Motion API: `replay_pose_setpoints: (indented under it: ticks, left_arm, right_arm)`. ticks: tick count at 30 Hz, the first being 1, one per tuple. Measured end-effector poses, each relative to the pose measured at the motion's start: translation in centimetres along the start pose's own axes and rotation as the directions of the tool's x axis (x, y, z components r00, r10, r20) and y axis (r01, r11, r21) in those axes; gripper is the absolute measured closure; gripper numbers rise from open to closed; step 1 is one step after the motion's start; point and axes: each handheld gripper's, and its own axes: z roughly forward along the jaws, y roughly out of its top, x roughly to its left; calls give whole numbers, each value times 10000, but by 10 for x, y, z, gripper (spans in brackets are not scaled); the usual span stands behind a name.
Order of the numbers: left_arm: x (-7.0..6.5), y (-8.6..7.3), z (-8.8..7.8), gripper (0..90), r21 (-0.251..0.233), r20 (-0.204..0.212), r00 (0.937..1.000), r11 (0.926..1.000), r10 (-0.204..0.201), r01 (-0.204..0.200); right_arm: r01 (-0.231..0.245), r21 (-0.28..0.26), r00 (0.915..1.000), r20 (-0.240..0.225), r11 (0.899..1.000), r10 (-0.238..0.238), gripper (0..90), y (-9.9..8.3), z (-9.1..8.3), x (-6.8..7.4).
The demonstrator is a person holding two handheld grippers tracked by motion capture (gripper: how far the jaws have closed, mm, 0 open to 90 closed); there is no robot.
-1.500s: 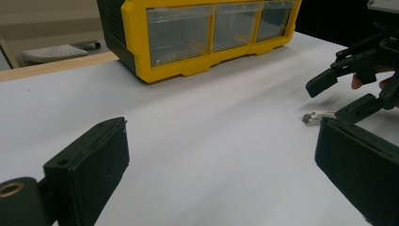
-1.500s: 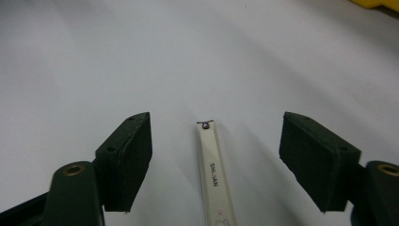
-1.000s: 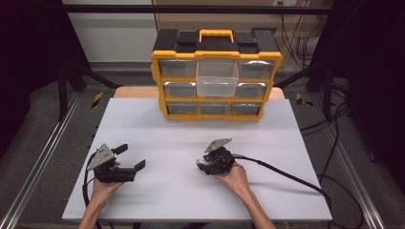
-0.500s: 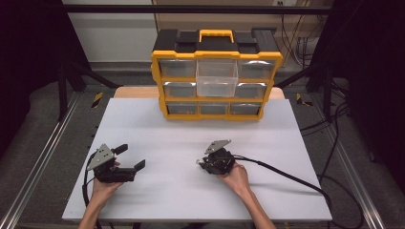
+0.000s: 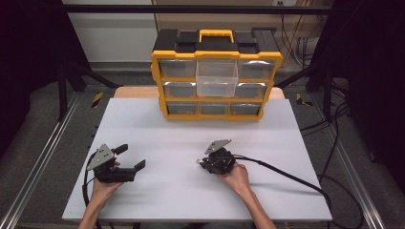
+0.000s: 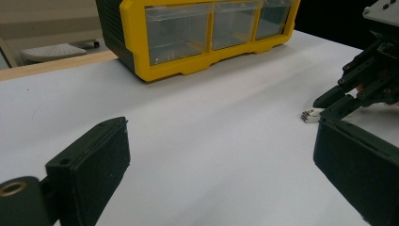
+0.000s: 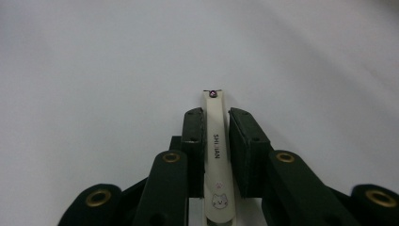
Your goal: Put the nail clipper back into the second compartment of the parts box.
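The drawer cabinet (image 5: 217, 76) stands at the far edge of the table (image 5: 191, 138), centred. The left tongs (image 5: 129, 168) rest on the near left part of the table. The right tongs (image 5: 203, 163) lie right of them, near the centre. A nail clipper (image 7: 216, 155) sits between the right tongs' jaws, its tip projecting beyond them.

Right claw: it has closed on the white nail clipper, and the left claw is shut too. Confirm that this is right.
Not quite. The right claw is indeed closed on the white nail clipper, its jaws having just been closing around it. But the left claw is open: the left gripper view shows its two jaws standing wide apart over the white table with nothing between them.
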Motion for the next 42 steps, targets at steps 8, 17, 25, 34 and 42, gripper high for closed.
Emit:
replay_pose_setpoints:
  ticks: [8,17,25,34,42]
  left_arm:
    - [0,0,0,43,7,18,10000,10000,-6,6]
    - [0,0,0,43,2,3,10000,10000,3,-3]
    - [0,0,0,43,-3,-8,10000,10000,0,0]
    - [0,0,0,43,18,-8,10000,10000,4,-4]
    - [0,0,0,43,32,-31,10000,10000,14,-14]
  right_arm:
    - [-122,33,9999,3,9999,122,775,0,-1,0]
    - [-217,-204,9996,-173,9996,213,775,4,-9,-1]
    - [-257,-539,9992,-313,9982,241,775,10,-22,-1]
    - [-199,-1023,9995,-266,9946,173,775,16,-42,-2]
    - [-212,-1413,9996,-239,9897,180,775,19,-55,-3]
